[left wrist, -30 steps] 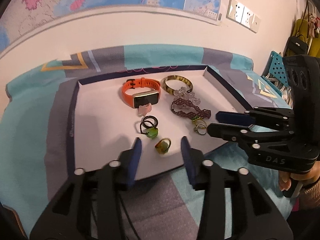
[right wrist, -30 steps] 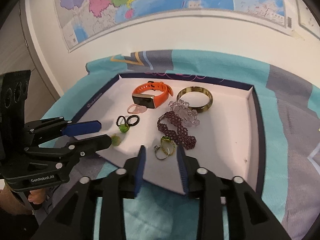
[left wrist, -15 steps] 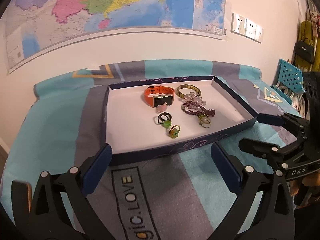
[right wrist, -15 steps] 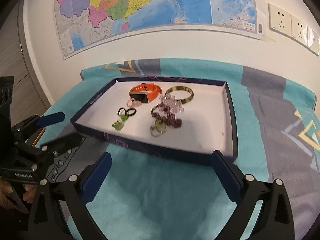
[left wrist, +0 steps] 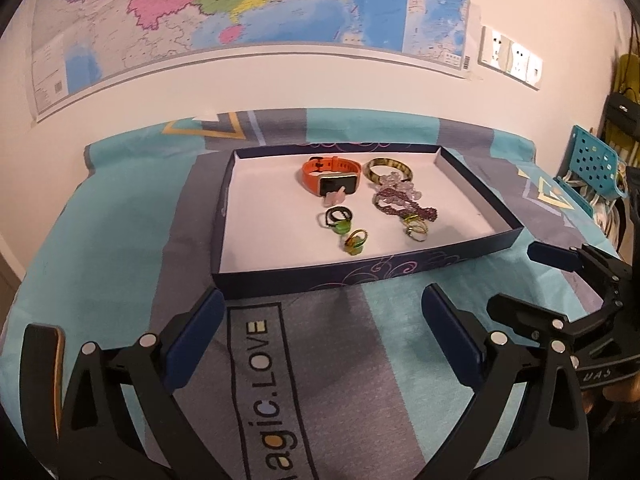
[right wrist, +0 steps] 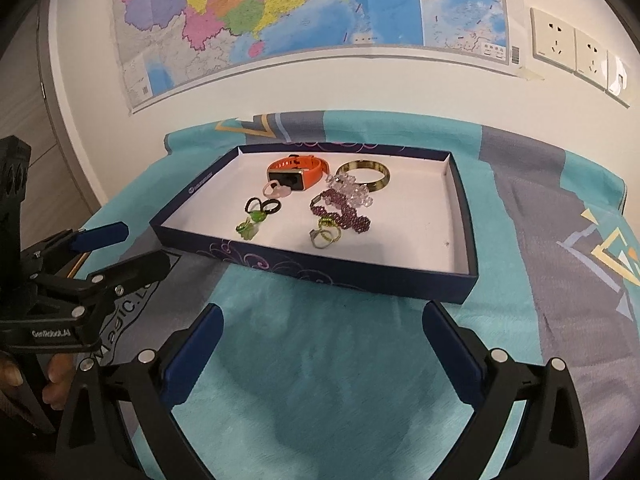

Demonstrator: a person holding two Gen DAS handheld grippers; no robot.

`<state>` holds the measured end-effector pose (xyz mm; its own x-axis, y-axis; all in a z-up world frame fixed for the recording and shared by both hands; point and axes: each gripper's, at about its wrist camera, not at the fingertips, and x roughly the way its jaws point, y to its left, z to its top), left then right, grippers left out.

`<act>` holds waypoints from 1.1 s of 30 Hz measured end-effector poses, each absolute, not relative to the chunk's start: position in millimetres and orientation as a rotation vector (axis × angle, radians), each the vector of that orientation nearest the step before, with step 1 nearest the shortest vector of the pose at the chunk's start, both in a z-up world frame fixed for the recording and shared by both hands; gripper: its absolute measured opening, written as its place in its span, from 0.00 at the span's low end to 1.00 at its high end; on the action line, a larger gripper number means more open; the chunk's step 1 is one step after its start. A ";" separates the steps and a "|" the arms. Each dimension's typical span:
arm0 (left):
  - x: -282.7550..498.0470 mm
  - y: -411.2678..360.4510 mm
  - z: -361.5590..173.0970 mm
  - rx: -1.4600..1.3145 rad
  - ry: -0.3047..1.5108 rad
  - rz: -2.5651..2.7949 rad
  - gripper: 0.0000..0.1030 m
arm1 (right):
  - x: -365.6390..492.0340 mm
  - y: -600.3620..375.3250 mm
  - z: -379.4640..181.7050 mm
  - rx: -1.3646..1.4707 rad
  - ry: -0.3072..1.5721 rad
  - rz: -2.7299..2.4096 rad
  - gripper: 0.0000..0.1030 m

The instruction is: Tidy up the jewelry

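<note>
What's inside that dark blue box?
The box holds an orange watch, a bangle, beaded bracelets and several rings. Anything under the bracelets is hidden.

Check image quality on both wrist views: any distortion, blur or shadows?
Left wrist: strong fisheye bowing of the map, dark vignette corners, tray and jewelry sharp, soft shadow below the tray's front wall. Right wrist: same barrel distortion, sockets bent at the edge, tray sharp, no glare.
</note>
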<state>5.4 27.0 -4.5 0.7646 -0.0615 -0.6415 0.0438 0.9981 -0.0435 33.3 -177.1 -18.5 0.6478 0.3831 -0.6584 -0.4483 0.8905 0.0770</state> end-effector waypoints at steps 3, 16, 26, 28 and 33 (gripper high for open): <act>5.0 27.5 -5.4 -0.027 0.703 -0.050 0.94 | 31.3 -175.6 -20.0 -0.098 0.729 0.477 0.94; 5.8 27.9 -8.4 -0.030 0.718 -0.023 0.94 | 27.3 -174.6 -20.4 -0.093 0.728 0.480 0.94; 6.5 26.2 -9.1 -0.028 0.722 -0.023 0.94 | 26.7 -173.9 -21.4 -0.092 0.729 0.481 0.94; 6.2 25.6 -9.5 -0.027 0.722 -0.022 0.94 | 26.7 -174.0 -21.7 -0.090 0.728 0.480 0.94; 6.3 25.6 -9.3 -0.027 0.723 -0.022 0.94 | 26.5 -175.4 -22.0 -0.085 0.728 0.480 0.94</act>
<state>6.3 25.6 -9.3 0.7496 -0.0290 -0.6612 0.0104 0.9994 -0.0321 26.5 -175.4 -22.0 0.6437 0.3921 -0.6572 -0.4499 0.8886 0.0894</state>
